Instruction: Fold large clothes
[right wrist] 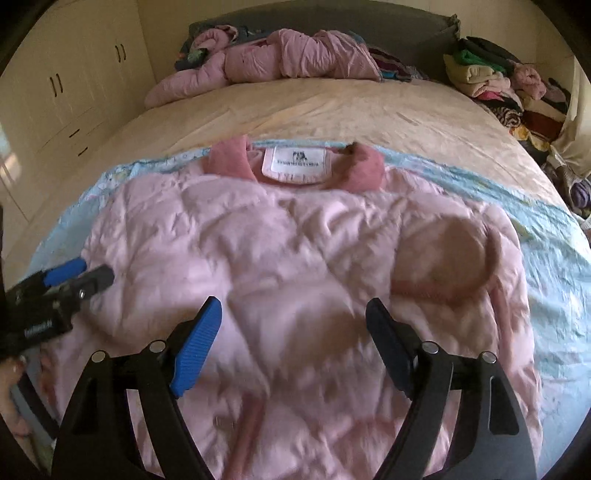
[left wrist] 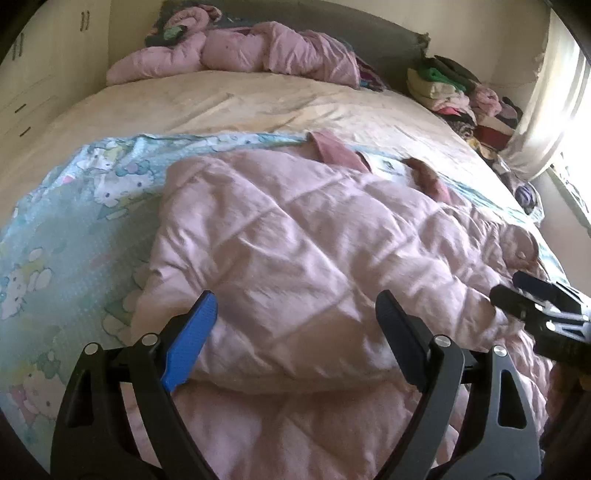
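A pale pink quilted jacket [right wrist: 295, 236] lies spread on a light blue cartoon-print sheet [left wrist: 66, 221] on the bed, darker pink collar [right wrist: 229, 158] and white label [right wrist: 293, 162] at the far end. In the left wrist view the jacket [left wrist: 295, 240] has its left side folded inward. My left gripper [left wrist: 295, 306] is open, hovering over the jacket's near left part; it also shows in the right wrist view [right wrist: 88, 275]. My right gripper [right wrist: 293, 314] is open above the jacket's lower middle, holding nothing; it shows at the right edge of the left wrist view [left wrist: 517, 288].
A crumpled pink jacket [right wrist: 288, 59] lies at the head of the bed by a grey headboard [right wrist: 332, 18]. A pile of folded clothes [right wrist: 498, 81] sits at the far right. Cream cupboards [right wrist: 66, 81] stand at left. A bright curtained window [left wrist: 554, 92] is at right.
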`<state>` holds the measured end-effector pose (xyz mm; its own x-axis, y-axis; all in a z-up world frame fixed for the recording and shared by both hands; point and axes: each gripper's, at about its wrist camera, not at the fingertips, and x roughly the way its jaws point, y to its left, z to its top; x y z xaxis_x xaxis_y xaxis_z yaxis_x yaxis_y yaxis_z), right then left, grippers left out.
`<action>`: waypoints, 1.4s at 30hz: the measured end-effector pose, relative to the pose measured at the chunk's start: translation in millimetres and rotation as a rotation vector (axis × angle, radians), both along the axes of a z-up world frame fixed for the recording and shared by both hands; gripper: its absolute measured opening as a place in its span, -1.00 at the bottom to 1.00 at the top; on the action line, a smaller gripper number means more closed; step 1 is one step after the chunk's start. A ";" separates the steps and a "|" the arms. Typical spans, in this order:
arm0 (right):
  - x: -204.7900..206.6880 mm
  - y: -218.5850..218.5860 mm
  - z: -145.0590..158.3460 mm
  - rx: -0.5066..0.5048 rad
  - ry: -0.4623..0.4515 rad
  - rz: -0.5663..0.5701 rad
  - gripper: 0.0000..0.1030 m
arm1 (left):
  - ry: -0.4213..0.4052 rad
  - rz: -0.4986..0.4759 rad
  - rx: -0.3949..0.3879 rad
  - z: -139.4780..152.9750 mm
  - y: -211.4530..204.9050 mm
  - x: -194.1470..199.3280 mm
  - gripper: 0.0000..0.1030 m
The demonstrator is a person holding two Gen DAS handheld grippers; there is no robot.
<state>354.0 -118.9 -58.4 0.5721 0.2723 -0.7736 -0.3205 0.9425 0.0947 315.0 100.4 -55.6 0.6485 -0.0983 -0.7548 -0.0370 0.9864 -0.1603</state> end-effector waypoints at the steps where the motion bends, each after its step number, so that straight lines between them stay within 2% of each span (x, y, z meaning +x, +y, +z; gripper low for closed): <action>1: -4.4 -3.3 -1.1 0.006 0.009 0.001 0.54 | 0.006 -0.008 0.009 -1.0 -3.2 -0.1 0.55; 4: -10.0 -5.6 -7.9 -0.008 0.029 0.009 0.54 | 0.025 -0.016 0.046 -10.1 -11.5 2.9 0.61; 8: -6.3 -2.8 -23.0 -0.026 0.050 0.002 0.55 | 0.030 -0.013 0.010 -17.4 -6.4 5.7 0.65; 13: -3.5 -4.2 -34.3 -0.014 0.050 -0.006 0.57 | 0.024 -0.012 0.015 -14.0 -8.4 4.9 0.65; 15: -5.3 -6.6 -29.7 0.007 0.048 -0.003 0.59 | 0.022 -0.009 -0.009 -8.1 -6.0 2.8 0.66; 17: -9.4 -14.0 -20.1 0.056 0.038 -0.004 0.65 | 0.012 -0.008 -0.050 -1.3 -3.4 -0.5 0.82; 19: -15.1 -22.1 -9.6 0.109 0.024 -0.020 0.89 | 0.003 -0.005 -0.074 6.5 -1.7 -3.7 0.82; 25: -32.6 -38.9 14.5 0.170 -0.020 -0.054 0.90 | -0.035 0.010 -0.080 26.3 0.4 -13.8 0.82; 36: -66.1 -60.8 42.3 0.211 -0.070 -0.076 0.91 | -0.074 0.014 0.011 48.8 -6.2 -40.2 0.82; 42: -86.9 -66.5 57.9 0.216 -0.103 -0.072 0.91 | -0.106 0.010 0.024 62.0 -10.2 -54.3 0.82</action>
<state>267.1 -185.4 -0.4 0.6692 0.3805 -0.6383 -0.2714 0.9248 0.2666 260.6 90.2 6.4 0.7255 -0.0745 -0.6842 -0.0305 0.9897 -0.1401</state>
